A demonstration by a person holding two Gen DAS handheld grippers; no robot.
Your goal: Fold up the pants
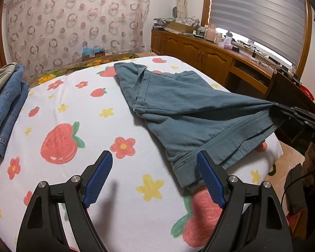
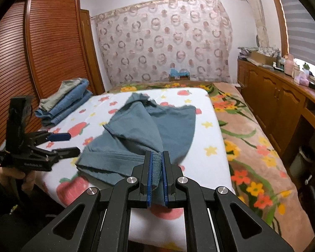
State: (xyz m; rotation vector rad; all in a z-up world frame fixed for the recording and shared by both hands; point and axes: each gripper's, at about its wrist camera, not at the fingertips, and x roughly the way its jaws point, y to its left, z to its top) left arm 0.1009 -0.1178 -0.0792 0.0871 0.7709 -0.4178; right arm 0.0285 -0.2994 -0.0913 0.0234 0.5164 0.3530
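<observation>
Teal pants [image 1: 191, 113]: spread on strawberry sheet [image 1: 77, 113], long axis running away toward far edge. Right gripper [image 2: 156, 157]: clamped on near waistband corner. Left gripper [image 1: 155, 163]: jaws wide, empty, just left of other near corner, nearer to it.

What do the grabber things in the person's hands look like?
Both are black plastic tools. The left gripper has two long arms with round silver bolts, triangle cut-outs, and bright blue bumpy pads on its fingers. The right gripper matches it, with blue pads too. A thin black cable hangs near the right one's handle.
</observation>
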